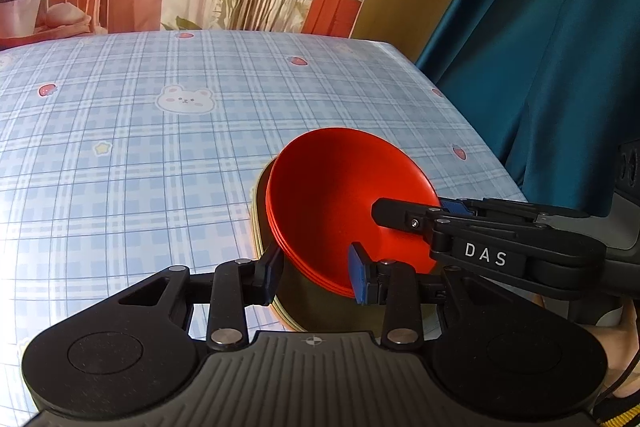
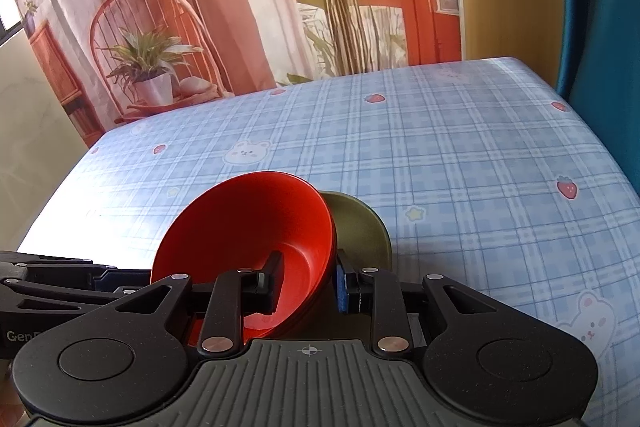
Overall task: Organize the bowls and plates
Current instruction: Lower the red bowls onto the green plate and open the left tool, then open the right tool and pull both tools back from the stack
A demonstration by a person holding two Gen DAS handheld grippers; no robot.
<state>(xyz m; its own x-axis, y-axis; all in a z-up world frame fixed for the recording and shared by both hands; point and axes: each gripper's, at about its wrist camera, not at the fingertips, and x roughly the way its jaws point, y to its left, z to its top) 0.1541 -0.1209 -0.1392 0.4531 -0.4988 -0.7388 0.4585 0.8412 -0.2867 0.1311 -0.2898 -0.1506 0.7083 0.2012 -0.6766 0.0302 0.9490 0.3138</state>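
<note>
**Red bowls gripped from both sides**

Red bowls — a nested, tilted stack of smooth, stiff plastic, probably light and slippery — lean on olive plates on the checked tablecloth. Left gripper straddles the near rims; right gripper clamps the stack's rim, the best hold.

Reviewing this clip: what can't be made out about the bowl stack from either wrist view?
- Count of red bowls: nested rims blur together, both views.
- Olive bowls: mostly hidden behind the red ones.
- Stack's underside and table contact: covered by left tool and right tool.
</note>
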